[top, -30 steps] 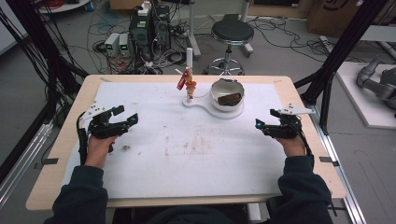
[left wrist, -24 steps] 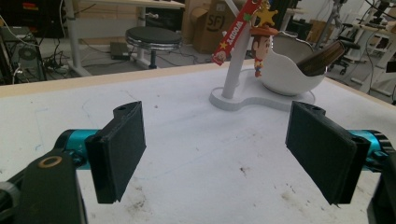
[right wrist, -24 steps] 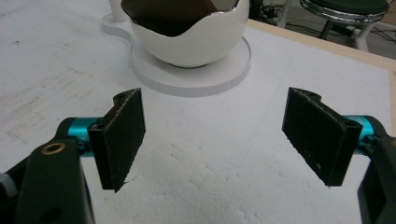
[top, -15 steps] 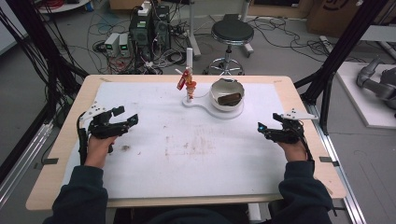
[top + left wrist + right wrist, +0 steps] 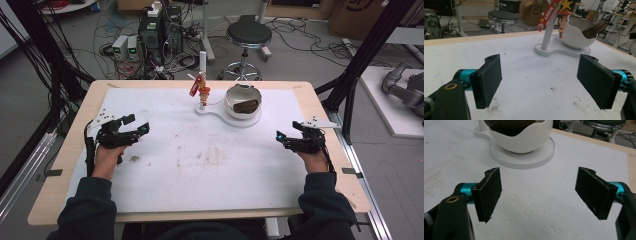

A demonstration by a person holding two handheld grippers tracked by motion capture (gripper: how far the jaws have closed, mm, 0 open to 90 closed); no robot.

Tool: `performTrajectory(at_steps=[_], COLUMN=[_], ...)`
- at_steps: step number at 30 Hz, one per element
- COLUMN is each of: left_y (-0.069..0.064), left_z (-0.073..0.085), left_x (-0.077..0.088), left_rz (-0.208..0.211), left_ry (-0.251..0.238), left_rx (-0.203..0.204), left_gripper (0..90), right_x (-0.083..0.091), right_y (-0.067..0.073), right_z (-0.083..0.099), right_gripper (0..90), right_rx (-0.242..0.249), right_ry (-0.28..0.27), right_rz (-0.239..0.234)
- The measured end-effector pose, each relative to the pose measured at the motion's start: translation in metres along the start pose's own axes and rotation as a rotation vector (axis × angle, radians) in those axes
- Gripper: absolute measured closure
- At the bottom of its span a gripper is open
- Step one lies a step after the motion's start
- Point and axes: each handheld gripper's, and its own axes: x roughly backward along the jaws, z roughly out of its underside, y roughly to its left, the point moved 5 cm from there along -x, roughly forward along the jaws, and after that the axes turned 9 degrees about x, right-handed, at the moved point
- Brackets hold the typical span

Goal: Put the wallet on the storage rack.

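A white stand [image 5: 215, 113] at the table's far middle has a thin post with a small cowboy figure and red tag [image 5: 201, 89] hanging from it. Its round base carries a white egg-shaped bowl [image 5: 242, 101] with a dark brown object inside. In the left gripper view the figure [image 5: 563, 18] hangs beside the bowl [image 5: 577, 35]. My left gripper [image 5: 137, 126] rests open at the left of the table, nothing between its jaws. My right gripper [image 5: 281, 136] sits open at the right, empty, with the bowl [image 5: 520, 137] just ahead of it in the right gripper view.
The table is a wooden board [image 5: 70, 150] covered by a stained white sheet [image 5: 200, 160]. Behind the far edge stand a round stool [image 5: 248, 35], computer boxes [image 5: 159, 30] and tangled cables. Black frame posts [image 5: 365, 55] rise at the right.
My right gripper has drifted a little toward the near side of the table. The left gripper has stayed put.
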Motion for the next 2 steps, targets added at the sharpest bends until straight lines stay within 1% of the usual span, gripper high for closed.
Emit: performTrajectory(at_steps=[2], left_y=[0.0], left_z=[-0.0001], left_x=[-0.0001], left_rz=[-0.001], left_ry=[-0.003], left_rx=[0.005], left_gripper=[19.9], right_x=[0.0], right_y=[0.0002], right_z=[-0.0003], right_gripper=[21.7], right_rx=[0.0], right_ry=[-0.002], right_rz=[-0.001])
